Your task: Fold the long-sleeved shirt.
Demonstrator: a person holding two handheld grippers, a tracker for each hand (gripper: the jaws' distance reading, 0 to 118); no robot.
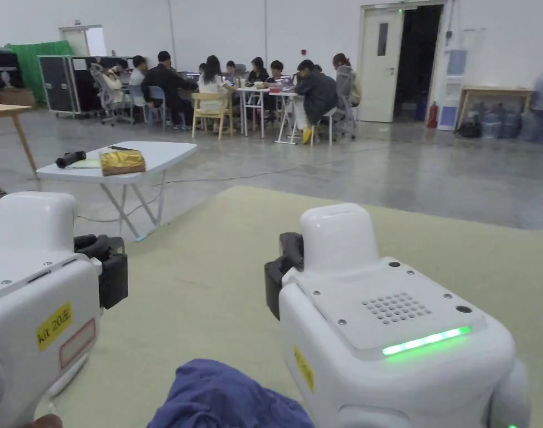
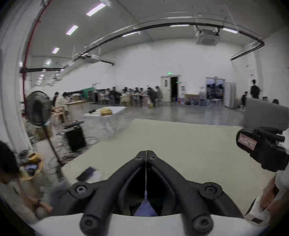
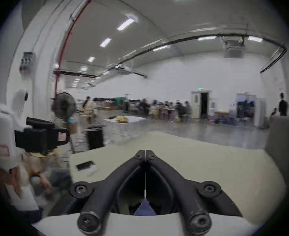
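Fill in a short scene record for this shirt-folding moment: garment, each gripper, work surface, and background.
garment: blue shirt, bunched at the near edge of the head view, not yet laid flat
left gripper: jaws closed together, blue cloth visible at their base
right gripper: jaws closed together, blue cloth visible at their base
work surface: pale green mat
background: white folding table with a yellow bag; people seated at far tables
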